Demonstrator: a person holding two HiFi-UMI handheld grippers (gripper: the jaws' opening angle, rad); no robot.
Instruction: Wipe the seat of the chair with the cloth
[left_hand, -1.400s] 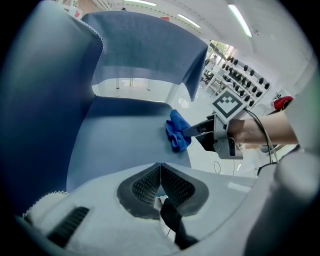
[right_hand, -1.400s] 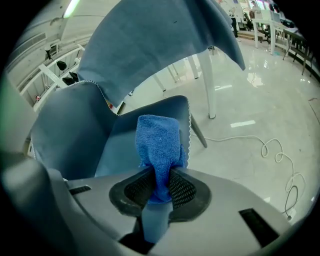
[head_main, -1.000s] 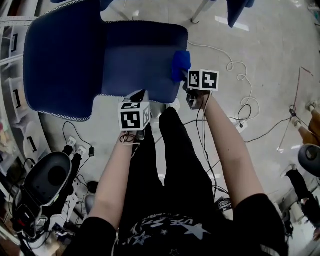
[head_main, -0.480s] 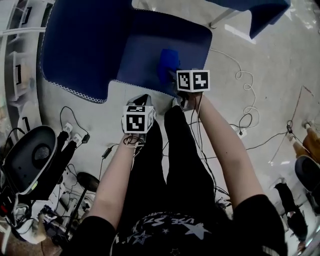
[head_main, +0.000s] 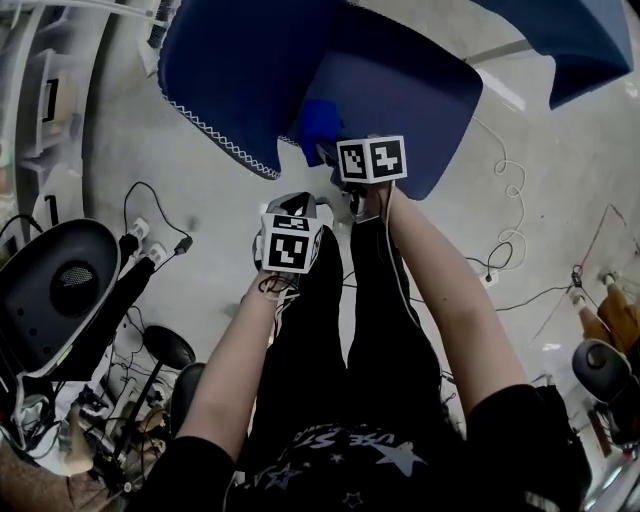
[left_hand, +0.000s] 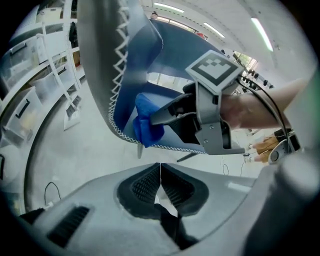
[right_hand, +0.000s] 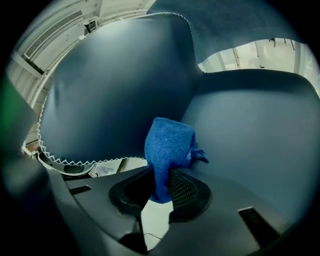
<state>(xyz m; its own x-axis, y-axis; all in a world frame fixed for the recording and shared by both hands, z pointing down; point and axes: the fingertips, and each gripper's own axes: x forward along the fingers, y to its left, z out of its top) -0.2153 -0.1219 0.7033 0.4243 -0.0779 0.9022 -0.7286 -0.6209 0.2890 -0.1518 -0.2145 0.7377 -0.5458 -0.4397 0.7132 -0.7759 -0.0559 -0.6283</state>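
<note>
The blue chair stands at the top of the head view, with its seat (head_main: 420, 95) to the right of its backrest (head_main: 240, 60). My right gripper (head_main: 332, 150) is shut on the blue cloth (head_main: 318, 122) and holds it against the seat near the backrest. In the right gripper view the cloth (right_hand: 169, 142) stands bunched up out of the jaws of the gripper (right_hand: 160, 192), over the seat (right_hand: 250, 120). My left gripper (head_main: 298, 207) hangs in front of the chair. Its jaws (left_hand: 160, 182) are shut with nothing between them. From there I see the cloth (left_hand: 146, 124) in the right gripper (left_hand: 156, 119).
Cables (head_main: 500, 180) and plug strips (head_main: 150, 250) lie on the grey floor. A black rounded device (head_main: 60, 290) sits at the left, with shelving (head_main: 40, 90) behind it. Another blue chair (head_main: 570, 40) is at the top right. The person's black-clad legs (head_main: 350, 330) are below the grippers.
The right gripper has carried the cloth left across the seat, from its right front corner to beside the backrest. The left gripper stays shut in front of the chair.
</note>
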